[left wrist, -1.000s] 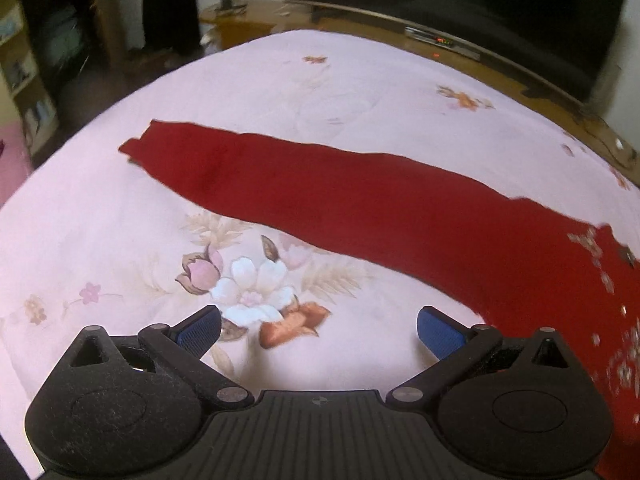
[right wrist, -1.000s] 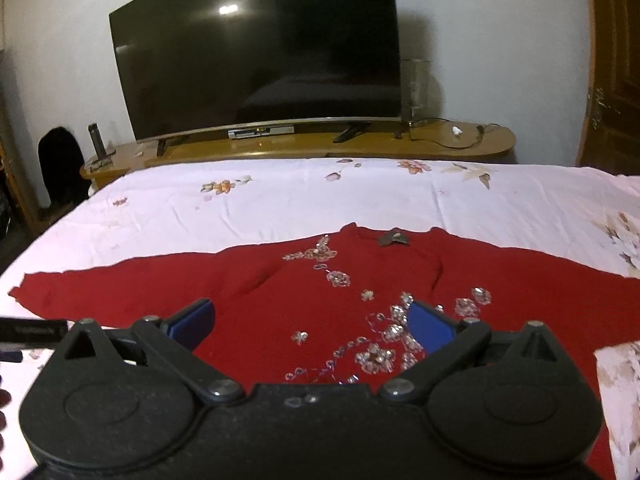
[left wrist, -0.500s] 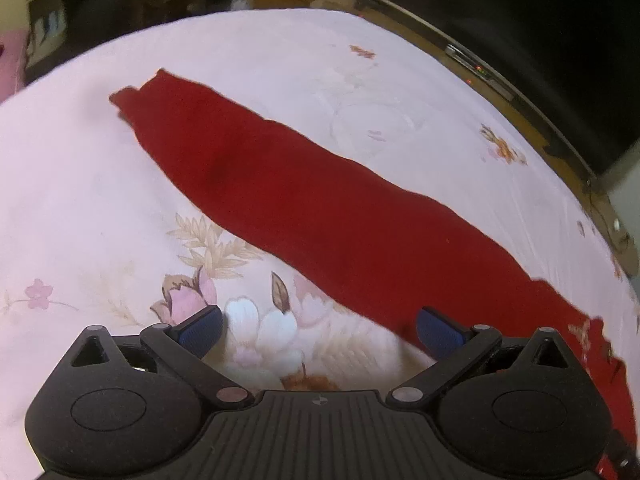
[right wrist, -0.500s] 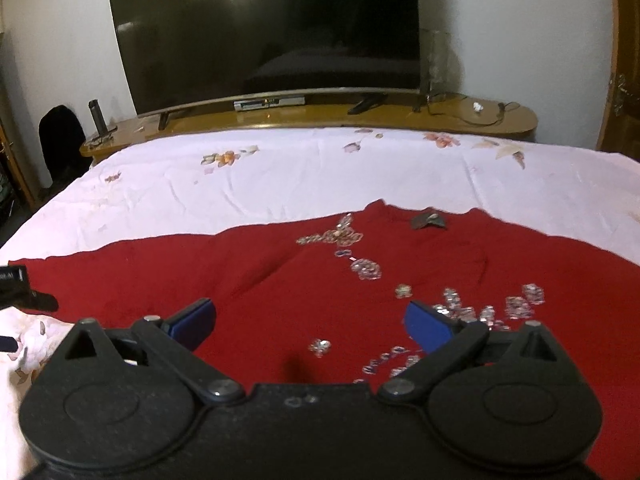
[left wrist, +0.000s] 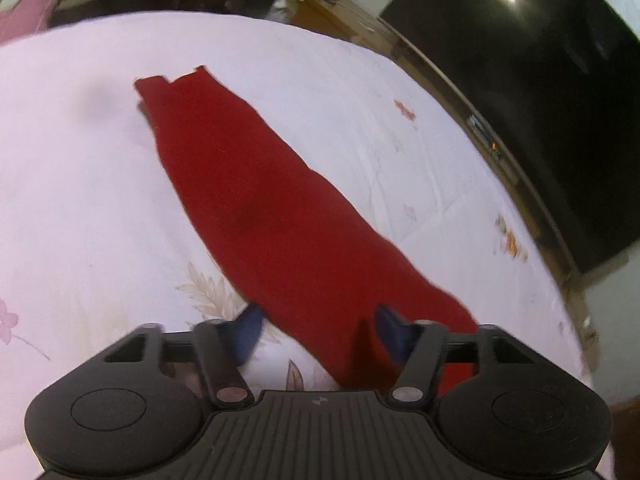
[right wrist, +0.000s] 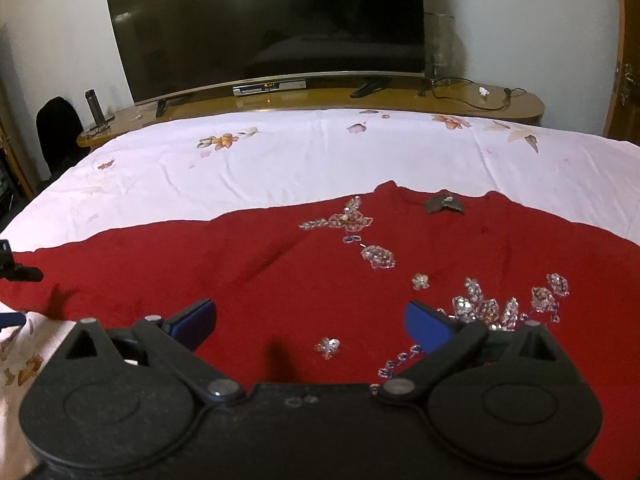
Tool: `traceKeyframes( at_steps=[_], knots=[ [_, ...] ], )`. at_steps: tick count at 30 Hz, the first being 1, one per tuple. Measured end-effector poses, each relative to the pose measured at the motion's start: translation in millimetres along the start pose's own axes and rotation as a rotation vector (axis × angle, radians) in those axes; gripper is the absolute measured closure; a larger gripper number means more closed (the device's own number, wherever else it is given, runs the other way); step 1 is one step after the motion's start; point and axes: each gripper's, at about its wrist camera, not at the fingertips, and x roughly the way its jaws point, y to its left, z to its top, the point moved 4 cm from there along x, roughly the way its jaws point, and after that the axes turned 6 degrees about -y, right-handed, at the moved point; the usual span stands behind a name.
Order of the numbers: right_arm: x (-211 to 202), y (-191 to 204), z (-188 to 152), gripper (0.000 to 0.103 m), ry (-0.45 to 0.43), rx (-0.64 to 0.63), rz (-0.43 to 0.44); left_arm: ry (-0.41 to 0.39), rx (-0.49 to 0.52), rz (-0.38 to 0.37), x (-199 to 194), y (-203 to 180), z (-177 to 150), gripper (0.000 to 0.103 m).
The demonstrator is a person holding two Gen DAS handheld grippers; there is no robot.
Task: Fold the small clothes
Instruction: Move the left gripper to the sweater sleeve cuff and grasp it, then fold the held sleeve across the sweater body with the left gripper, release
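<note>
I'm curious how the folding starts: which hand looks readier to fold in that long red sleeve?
Probably the left. The left gripper straddles the sleeve, and its jaws have just been closing around the cloth. The right gripper hovers open over the sweater's beaded chest, gripping nothing.

The garment (right wrist: 280,276) is deep red, its front scattered with silvery sequin flowers and beaded strands; its long sleeve (left wrist: 256,200) is plain red; the bedsheet (right wrist: 320,152) is pale pink-white, printed with orange, pink and brown blossoms and tan leaves; both grippers are black with blue pads (right wrist: 428,326); the television (right wrist: 264,28) is glossy black; the cabinet (right wrist: 400,100) is honey-brown wood.
</note>
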Motion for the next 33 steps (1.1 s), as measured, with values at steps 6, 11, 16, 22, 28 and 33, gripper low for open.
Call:
traceKeyframes(
  at_steps=[6, 11, 16, 22, 28, 33],
  knots=[
    [-0.4, -6.8, -0.3, 0.002, -0.002, 0.006, -0.001, 0.003, -0.141, -0.087, 17.0, 11.5, 1.5, 0.069],
    [-2.1, -13.2, -1.1, 0.002, -0.004, 0.009, -0.008, -0.038, -0.113, -0.051, 27.1, 1.1, 5.5, 0.088],
    [-5.9, -24.5, -1.4, 0.002, -0.01, 0.025, -0.026, -0.099, -0.01, -0.032, 14.5, -20.8, 9.8, 0.099],
    [-13.4, -42.1, 1.2, 0.002, -0.029, 0.044, -0.058, -0.247, 0.295, -0.197, -35.4, -101.0, -15.4, 0.099],
    [-24.1, -73.7, -2.2, 0.002, -0.037, 0.083, -0.116, -0.12, 0.684, -0.488, -67.3, -206.7, -113.5, 0.099],
    [-35.7, -117.0, -11.3, 0.002, -0.028, 0.136, -0.204, 0.065, 0.927, -0.535, -60.1, -245.7, -210.1, 0.099]
  ],
)
